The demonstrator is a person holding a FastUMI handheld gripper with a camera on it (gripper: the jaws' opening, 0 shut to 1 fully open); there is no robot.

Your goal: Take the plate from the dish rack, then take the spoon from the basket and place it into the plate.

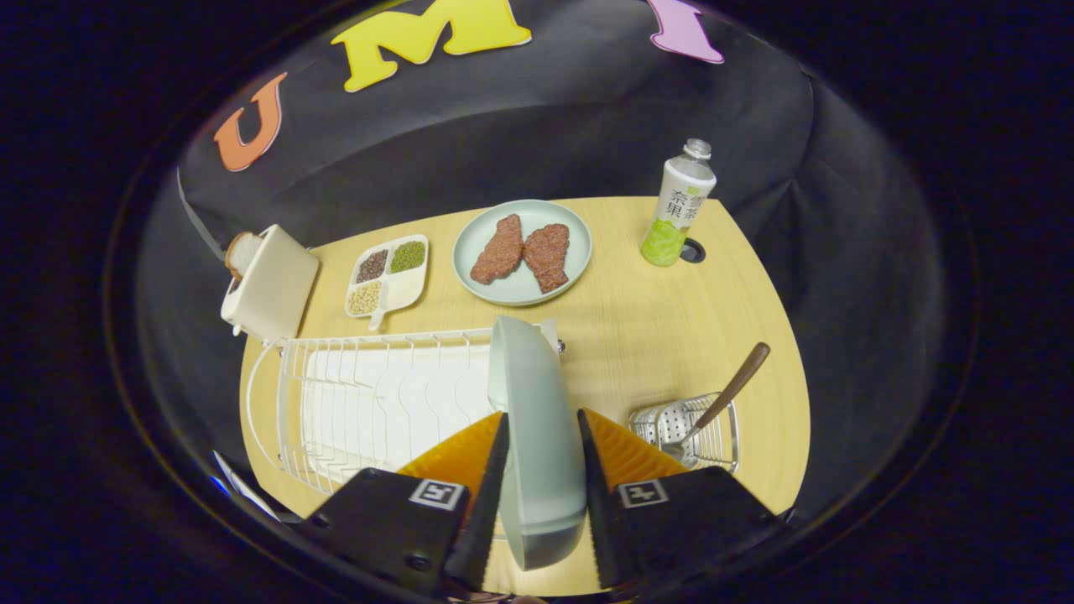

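1. The plate stands on edge at the right end of the rack, pale green, right between the fingers.
2. The gripper has one finger on each face of the plate. Both lie close against it, but I cannot tell whether they press yet or only bracket it.
3. Handling, as a judgement: the plate looks like glazed ceramic or hard plastic, so stiff, smooth and slippery, fairly heavy for a two-finger pinch, and breakable if dropped. The toothed finger edges should help. Hold across the rim near its top edge, deep enough that the faces sit flat on the pads, and lift straight up out of the rack wires before tilting.
4. The spoon is right of the rack, standing in the basket, its brown handle leaning up and away. It is probably light and stiff; the thin handle is the place to pinch.
5. Counts, left to right from the rack:
   - one toaster, behind the rack's left end
   - one tray with three filled sections
   - one rack, one plate in it
   - one second plate with two brown patties, behind the rack
   - one bottle, behind and right of the rack
   - one basket, one spoon
6. All rest on the desk.
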